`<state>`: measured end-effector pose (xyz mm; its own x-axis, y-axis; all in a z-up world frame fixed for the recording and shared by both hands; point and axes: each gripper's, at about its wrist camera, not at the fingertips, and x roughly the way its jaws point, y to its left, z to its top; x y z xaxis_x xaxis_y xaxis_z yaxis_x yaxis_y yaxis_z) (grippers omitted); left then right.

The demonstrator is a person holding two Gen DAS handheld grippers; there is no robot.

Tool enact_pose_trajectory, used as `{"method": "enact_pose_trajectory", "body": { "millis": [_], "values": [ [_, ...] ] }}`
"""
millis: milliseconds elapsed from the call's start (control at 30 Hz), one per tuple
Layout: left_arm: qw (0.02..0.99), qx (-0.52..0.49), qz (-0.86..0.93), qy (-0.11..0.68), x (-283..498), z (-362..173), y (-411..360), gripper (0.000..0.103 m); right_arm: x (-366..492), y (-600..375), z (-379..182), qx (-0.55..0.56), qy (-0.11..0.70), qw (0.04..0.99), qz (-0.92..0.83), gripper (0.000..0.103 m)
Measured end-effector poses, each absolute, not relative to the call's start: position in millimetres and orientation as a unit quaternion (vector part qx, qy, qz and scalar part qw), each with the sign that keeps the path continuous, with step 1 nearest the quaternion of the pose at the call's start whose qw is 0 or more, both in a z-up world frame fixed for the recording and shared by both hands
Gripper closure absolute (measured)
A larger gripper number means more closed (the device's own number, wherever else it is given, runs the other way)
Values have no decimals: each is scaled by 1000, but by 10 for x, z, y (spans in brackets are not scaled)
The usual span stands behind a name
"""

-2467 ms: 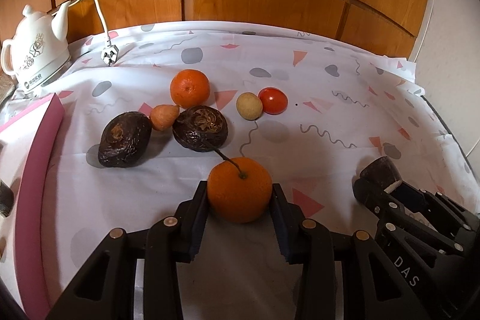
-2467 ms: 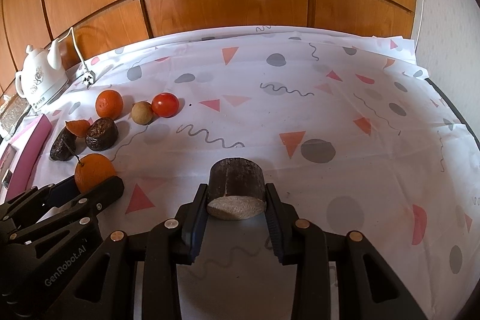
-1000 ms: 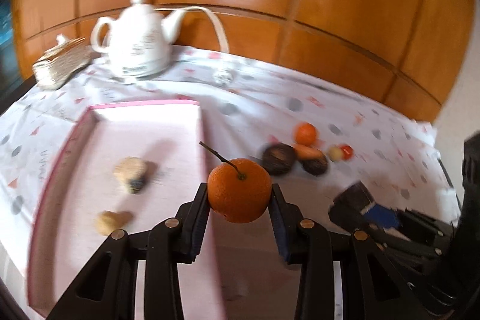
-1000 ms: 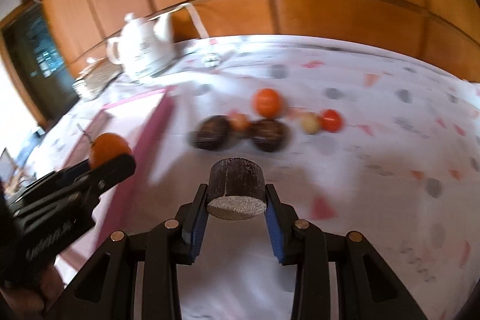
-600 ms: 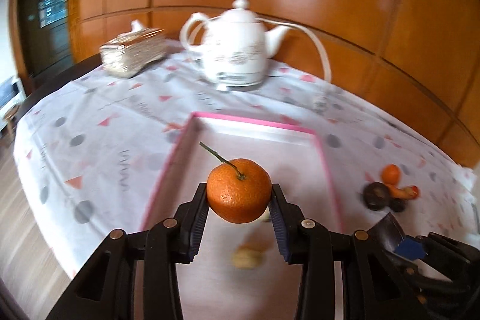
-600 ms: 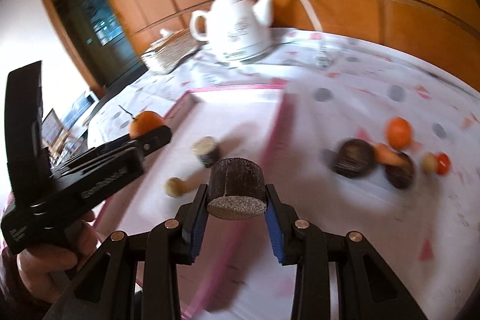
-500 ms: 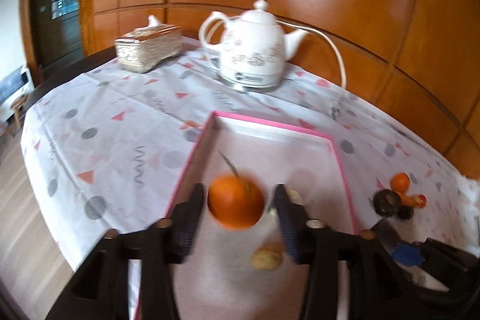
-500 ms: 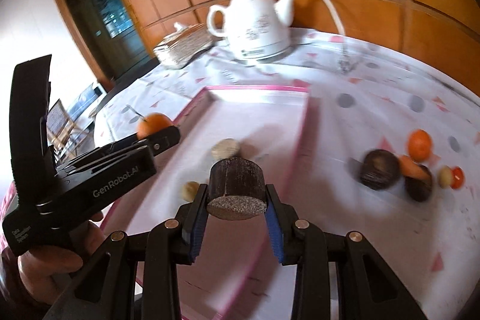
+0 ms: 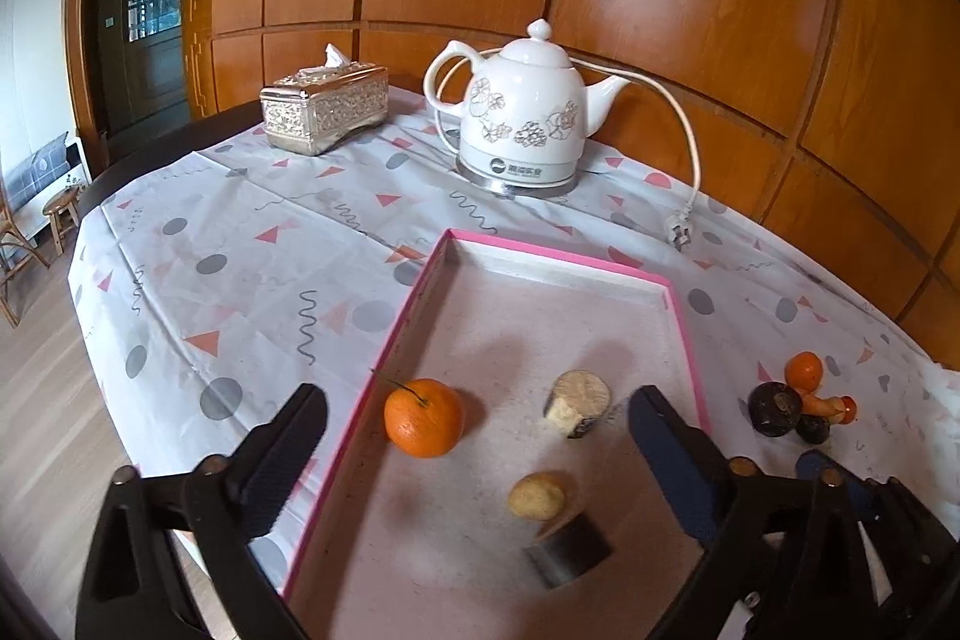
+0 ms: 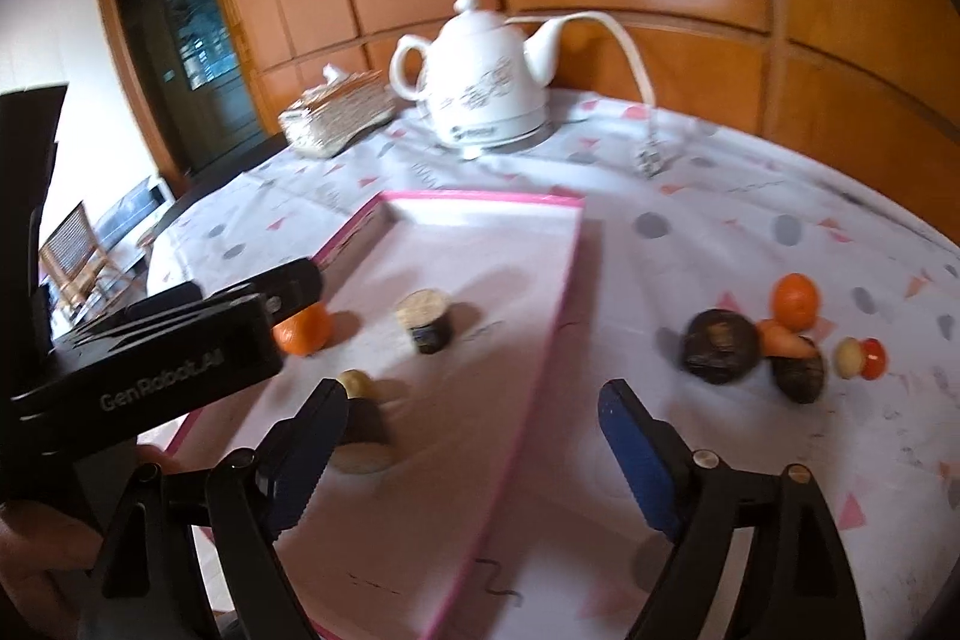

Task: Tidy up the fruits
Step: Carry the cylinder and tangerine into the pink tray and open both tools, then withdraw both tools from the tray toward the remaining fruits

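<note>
orange in pink tray, stem tilted up-left, dark cylinder on its side, both grippers' fingers opening, empty

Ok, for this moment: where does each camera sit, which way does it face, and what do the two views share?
Left wrist: on the left gripper, looking down along its opening fingers into the pink tray toward the kettle; nothing between the pads, and the right gripper's tip shows at lower right.
Right wrist: on the right gripper, facing the tray's right rim and the loose fruit on the cloth; its fingers are opening, empty, with the left gripper and a hand at left.
Shared: tray, stemmed orange, kettle, tissue box.
</note>
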<state>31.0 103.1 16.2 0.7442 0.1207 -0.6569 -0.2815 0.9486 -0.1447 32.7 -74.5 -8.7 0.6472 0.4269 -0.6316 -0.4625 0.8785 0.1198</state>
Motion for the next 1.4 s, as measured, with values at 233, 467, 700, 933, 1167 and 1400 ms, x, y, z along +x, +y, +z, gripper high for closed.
{"method": "enact_pose_trajectory", "body": {
  "millis": [233,467,700,933,1167,1400],
  "values": [
    [935,-107,82,329,263,212,850,0,275,-1068,-69,-11,323,925,197,16],
    [938,-90,55,330,241,227,639,0,329,-1462,-164,22,335,931,146,16],
    [941,-76,12,328,252,255,418,0,364,-1857,-283,43,344,933,91,16],
    [938,-69,-40,337,294,278,150,8,427,-2114,-370,50,351,934,47,39],
    [926,-72,-76,362,383,200,-78,9,505,-2225,-450,57,365,928,49,48],
    [916,-59,-99,385,460,94,-267,10,594,-2290,-502,57,373,925,49,48]
  ]
}}
